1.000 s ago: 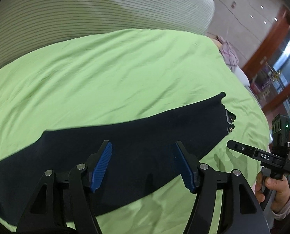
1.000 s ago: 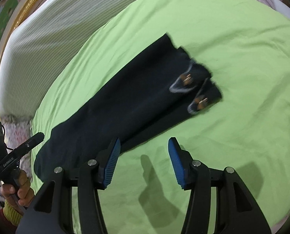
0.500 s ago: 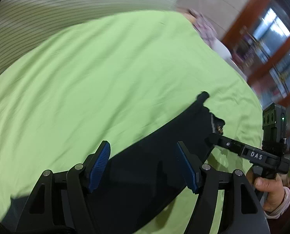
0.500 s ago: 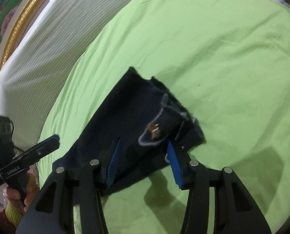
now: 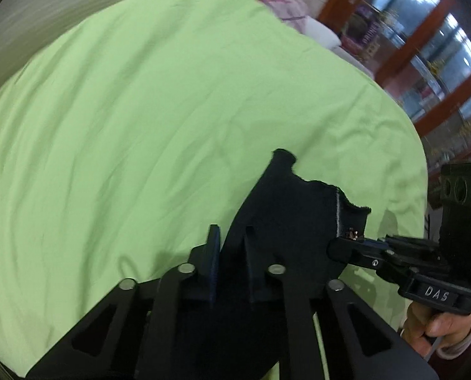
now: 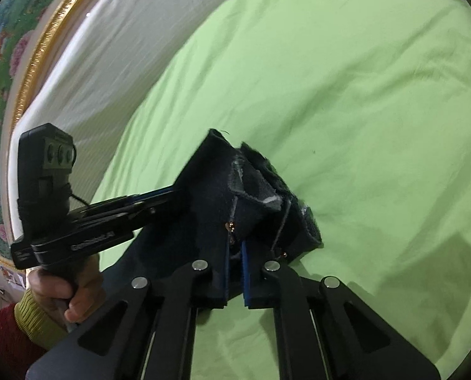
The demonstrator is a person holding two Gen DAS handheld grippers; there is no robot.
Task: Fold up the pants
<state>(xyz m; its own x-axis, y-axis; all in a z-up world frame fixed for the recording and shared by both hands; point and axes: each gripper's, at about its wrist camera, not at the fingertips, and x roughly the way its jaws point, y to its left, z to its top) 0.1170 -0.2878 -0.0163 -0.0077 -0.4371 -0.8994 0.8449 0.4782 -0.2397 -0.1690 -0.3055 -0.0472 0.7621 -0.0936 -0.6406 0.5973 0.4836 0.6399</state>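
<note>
The dark navy fabric pants [image 6: 204, 209] are showing pale grey stitching and small copper-coloured rivets near the waistband. The bed's plain lime-green sheet [image 5: 140, 110] is lying beside a white bedcover with fine grey stripes [image 6: 115, 50]. The black left tool [image 5: 230, 262] and the black right tool [image 6: 235, 272] are both showing blue pads [image 6: 244, 269]. A gold-edged frame with pink flowers on green [image 6: 17, 47] is showing at the left. Red-brown wooden window frames [image 5: 425, 28] are showing behind.

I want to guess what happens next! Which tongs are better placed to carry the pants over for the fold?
Probably both together. The left tongs and right tongs are each shut on the pants at the same end, side by side above the green sheet, so neither is better placed.
</note>
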